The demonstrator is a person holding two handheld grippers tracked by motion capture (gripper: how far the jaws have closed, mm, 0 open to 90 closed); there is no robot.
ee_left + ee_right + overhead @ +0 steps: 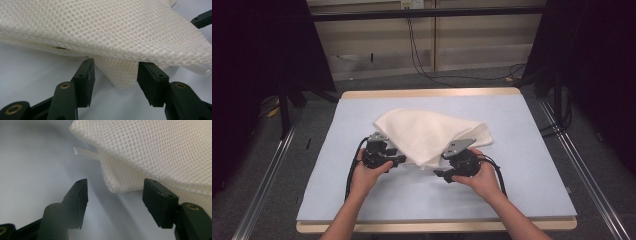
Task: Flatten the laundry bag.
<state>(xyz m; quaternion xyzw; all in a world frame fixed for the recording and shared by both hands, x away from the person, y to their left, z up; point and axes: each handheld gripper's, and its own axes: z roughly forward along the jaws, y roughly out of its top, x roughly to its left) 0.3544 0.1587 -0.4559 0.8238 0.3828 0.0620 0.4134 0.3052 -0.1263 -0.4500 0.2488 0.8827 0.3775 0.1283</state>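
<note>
A white mesh cloth (432, 132) lies loosely folded in the middle of the pale blue mat (522, 160). My left gripper (396, 154) is at the cloth's near left edge, my right gripper (441, 166) at its near right corner. In the left gripper view, a hanging fold of the cloth (107, 30) dips between the jaws of the left gripper (116, 63), which stand apart without pressing it. In the right gripper view, a corner of the cloth (155, 147) sits between the spread jaws of the right gripper (116, 181), also not pinched. A small white tag (83, 153) sticks out of the cloth's seam.
The mat covers a wooden table (432, 93). Metal rails (579, 165) run along both sides of the table. Dark curtains and stands flank it, and cables (422, 65) trail on the floor behind.
</note>
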